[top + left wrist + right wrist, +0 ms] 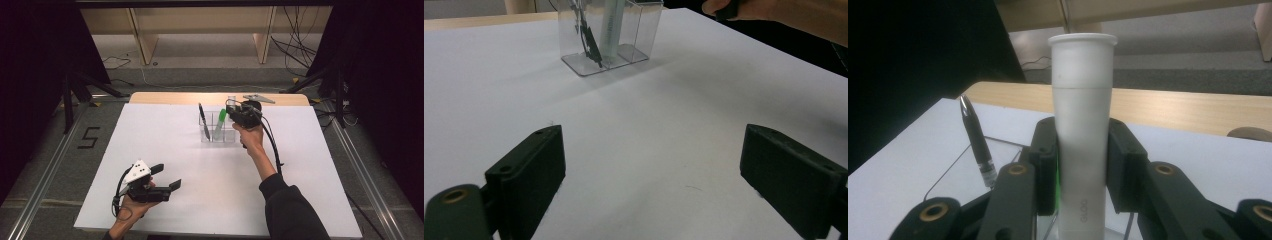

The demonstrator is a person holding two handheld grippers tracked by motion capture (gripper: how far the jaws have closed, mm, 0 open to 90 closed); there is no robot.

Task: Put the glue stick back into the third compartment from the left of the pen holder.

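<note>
Now | white tube [1082,130] upright between right gripper [1082,165] jaws, clamped

We see a recording studio or lab set up for data capture rather than a home. A white-topped table [150,150] stands between black curtains [35,50] and dark stand legs [67,100]. Loose cables [295,45] trail over the grey floor, where a taped "5" [89,137] marks a spot beside metal rails [45,175].
</note>
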